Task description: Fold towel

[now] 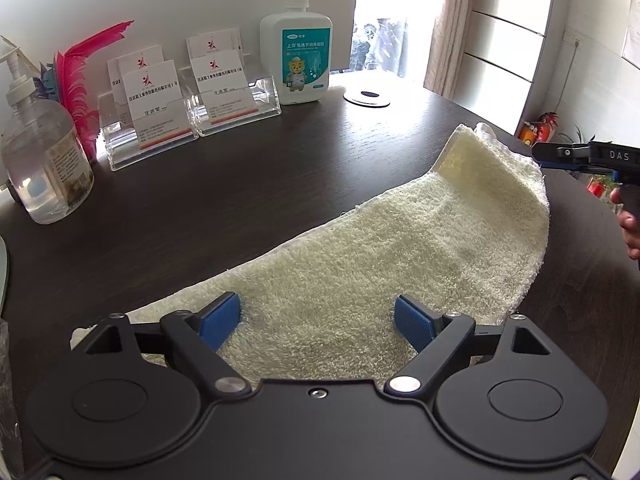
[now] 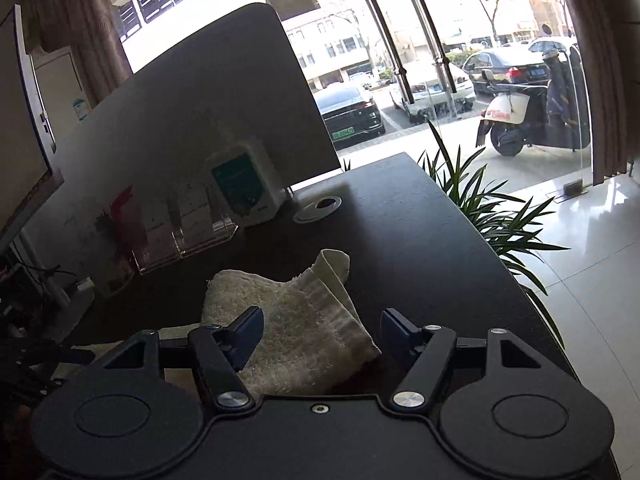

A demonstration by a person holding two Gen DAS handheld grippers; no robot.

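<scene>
the cream towel (image 1: 360, 264) lies along the dark desk (image 1: 224, 196), its far end curled up near the desk's rounded edge. the left tongs (image 1: 318, 322) stand wide over the near end, gripping nothing. bare desk opens ahead and left of them, up to the card holders (image 1: 188, 108) and the sanitizer bottle (image 1: 298, 56). the right tongs (image 2: 322, 336) also gape wide above the lifted towel end; only this view shows the plant (image 2: 488, 208) past the desk's edge, beyond their right finger.
</scene>
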